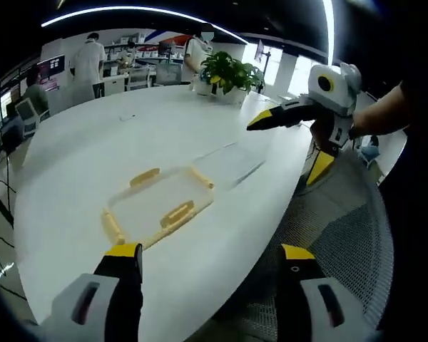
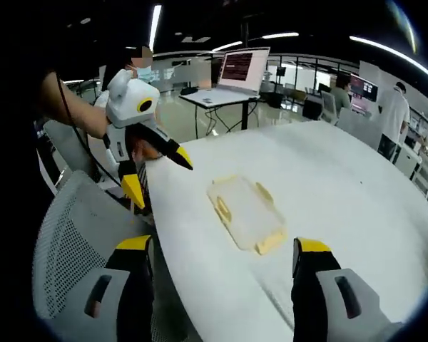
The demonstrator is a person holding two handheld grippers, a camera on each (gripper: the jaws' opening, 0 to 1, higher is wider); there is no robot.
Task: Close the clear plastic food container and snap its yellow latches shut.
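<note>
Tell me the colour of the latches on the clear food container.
Yellow latches on the container, clearest in the right gripper view.

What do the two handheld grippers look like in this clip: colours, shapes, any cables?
Left gripper: black jaws with yellow tips on grey housings with dark slots. Right gripper: the same build. Seen from the other side, each has a white rounded body with a yellow-ringed lens. A thin dark cable runs along the arm.

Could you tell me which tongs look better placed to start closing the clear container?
Probably the right tongs: the container lies straight ahead between their open jaws. The left tongs see it off toward one jaw.
</note>
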